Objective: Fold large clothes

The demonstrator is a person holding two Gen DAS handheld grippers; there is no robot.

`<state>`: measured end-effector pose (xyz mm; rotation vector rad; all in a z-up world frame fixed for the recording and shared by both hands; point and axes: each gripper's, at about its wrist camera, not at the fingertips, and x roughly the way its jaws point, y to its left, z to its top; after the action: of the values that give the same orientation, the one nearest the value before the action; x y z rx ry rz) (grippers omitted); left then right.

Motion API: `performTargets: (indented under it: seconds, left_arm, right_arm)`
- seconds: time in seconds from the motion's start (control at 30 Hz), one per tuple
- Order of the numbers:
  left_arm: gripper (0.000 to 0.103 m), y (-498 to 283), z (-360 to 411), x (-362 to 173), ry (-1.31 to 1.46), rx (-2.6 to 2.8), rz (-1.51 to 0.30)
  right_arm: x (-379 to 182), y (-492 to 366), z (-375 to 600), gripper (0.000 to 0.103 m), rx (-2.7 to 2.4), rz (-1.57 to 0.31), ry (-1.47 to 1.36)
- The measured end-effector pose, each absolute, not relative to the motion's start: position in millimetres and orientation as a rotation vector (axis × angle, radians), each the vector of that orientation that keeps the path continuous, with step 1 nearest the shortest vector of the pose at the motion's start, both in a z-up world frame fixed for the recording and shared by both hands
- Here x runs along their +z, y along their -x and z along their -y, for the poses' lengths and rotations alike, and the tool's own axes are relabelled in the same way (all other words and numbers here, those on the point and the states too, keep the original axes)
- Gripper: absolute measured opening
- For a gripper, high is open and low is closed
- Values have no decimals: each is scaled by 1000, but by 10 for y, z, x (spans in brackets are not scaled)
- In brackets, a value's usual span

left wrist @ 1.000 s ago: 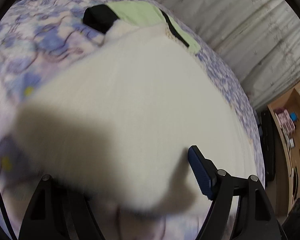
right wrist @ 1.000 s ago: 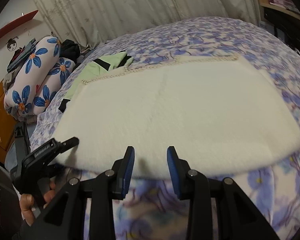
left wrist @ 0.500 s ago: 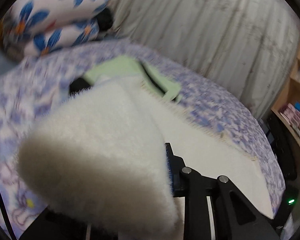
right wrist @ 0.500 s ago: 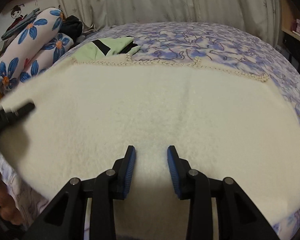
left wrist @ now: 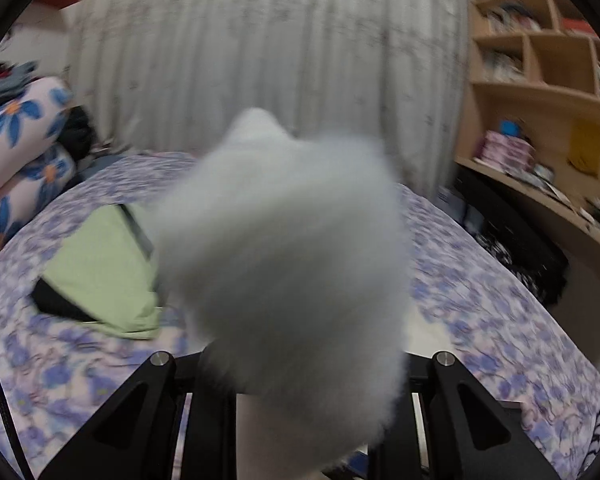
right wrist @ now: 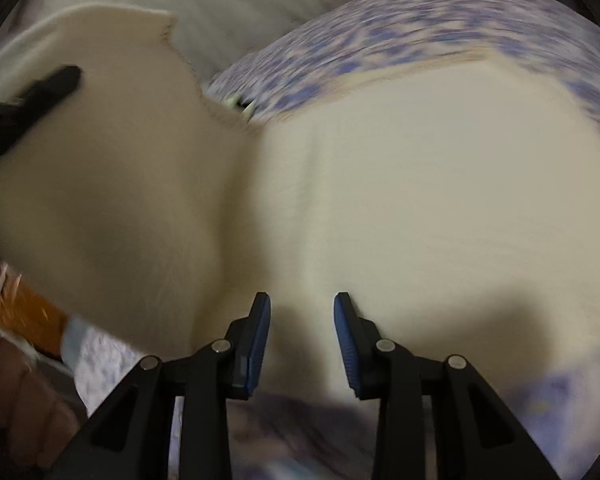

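A large cream fleece garment (right wrist: pixel 400 184) lies spread on the bed. My left gripper (left wrist: pixel 296 364) is shut on a bunched edge of it (left wrist: pixel 284 264) and holds it raised, so the fleece hides its fingertips. In the right wrist view this lifted edge stands up at the left, with the left gripper's black finger (right wrist: pixel 48 84) on it. My right gripper (right wrist: pixel 302 336) is open and empty, its blue pads just above the near edge of the fleece.
The bed has a purple floral sheet (left wrist: pixel 480 280). A green garment with black trim (left wrist: pixel 100 268) lies at its left. Floral pillows (left wrist: pixel 16 168) are stacked far left. Curtains (left wrist: pixel 260 60) hang behind, and wooden shelves (left wrist: pixel 540 80) stand at the right.
My left gripper has lifted the fleece edge higher and swung up and toward the curtains. My right gripper has moved closer over the fleece, still open.
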<state>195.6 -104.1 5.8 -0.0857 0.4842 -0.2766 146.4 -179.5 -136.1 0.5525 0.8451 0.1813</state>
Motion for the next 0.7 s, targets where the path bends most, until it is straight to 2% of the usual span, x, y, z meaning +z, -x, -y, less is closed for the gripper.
performTargets:
  seconds: [0.1, 0.27, 0.37, 0.7]
  left_arm:
    - [20, -1992, 1492, -75, 69, -349, -527]
    - [20, -1976, 2326, -728, -49, -433, -673]
    - [20, -1806, 2568, -959, -169, -409, -632]
    - [20, -1763, 2622, -859, -143, -443, -646]
  right_arm:
    - [-1283, -1087, 2354, 32, -26, -790, -531]
    - [-1300, -681, 3059, 32, -236, -772, -552]
    - [-1346, -559, 3272, 32, -275, -765, -586]
    - [-1363, -588, 3323, 32, -269, -742, -582]
